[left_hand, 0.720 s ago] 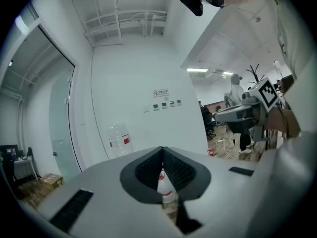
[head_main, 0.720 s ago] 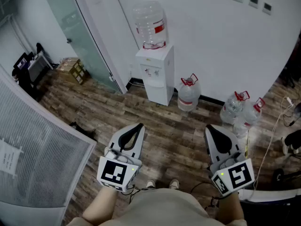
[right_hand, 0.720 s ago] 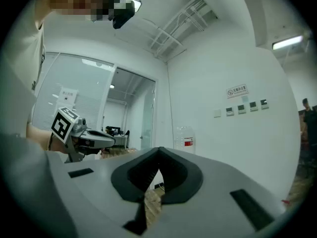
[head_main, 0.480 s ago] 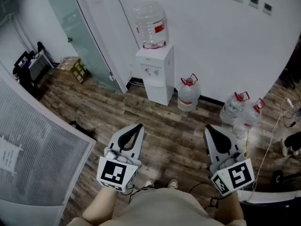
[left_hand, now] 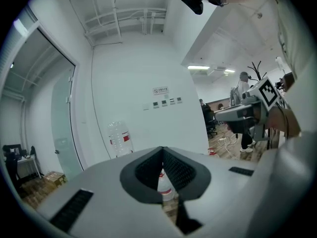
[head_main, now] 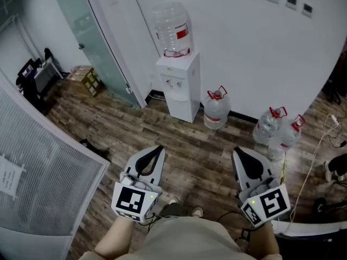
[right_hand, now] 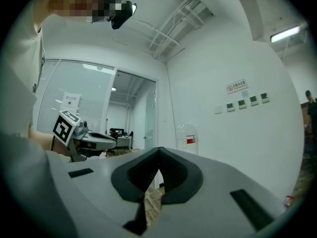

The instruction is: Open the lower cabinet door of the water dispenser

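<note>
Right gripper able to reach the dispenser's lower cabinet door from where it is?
Probably not yet. The right gripper, shut, is well short of the lower cabinet door of the water dispenser, with open wood floor between. Nothing blocks the way.

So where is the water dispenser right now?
In the head view the water dispenser stands upper centre against the white wall, just right of the glass door, a red-capped jug on the floor at its right.
</note>
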Motion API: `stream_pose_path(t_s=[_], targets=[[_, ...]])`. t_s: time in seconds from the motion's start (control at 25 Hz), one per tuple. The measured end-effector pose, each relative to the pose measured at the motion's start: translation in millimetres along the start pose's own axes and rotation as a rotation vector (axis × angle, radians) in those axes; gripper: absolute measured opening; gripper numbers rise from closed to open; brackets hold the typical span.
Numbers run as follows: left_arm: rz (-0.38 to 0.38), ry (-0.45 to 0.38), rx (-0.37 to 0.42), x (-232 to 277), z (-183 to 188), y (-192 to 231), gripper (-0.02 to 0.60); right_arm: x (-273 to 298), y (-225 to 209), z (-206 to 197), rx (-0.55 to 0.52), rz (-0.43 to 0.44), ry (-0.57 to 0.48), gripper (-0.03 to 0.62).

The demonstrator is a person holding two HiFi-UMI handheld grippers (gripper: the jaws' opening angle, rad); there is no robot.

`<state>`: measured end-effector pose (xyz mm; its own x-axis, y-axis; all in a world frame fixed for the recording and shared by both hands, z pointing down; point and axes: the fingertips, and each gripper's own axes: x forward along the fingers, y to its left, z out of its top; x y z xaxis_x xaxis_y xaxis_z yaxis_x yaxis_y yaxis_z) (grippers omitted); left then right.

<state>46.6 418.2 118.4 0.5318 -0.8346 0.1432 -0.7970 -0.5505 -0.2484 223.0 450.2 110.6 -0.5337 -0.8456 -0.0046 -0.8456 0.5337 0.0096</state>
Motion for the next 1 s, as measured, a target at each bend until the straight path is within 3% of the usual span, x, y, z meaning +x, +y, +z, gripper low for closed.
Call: stream_pose_path(t_s=[0.2,0.56,1.0], targets=[[-0.009,0.016,-0.005,10,-10,-1,0.006,5,3,-6,0.003,0.035,0.014,0.005],[-0.024,-0.001,-0.016,40,-30,7,0.006,29,-12,-37,0.011,0.017,0.033,0.006],[-0.032,0.015,-0.039,105,-55,70,0.006,117,-40,-52,0.003,0.020,0.072,0.006]])
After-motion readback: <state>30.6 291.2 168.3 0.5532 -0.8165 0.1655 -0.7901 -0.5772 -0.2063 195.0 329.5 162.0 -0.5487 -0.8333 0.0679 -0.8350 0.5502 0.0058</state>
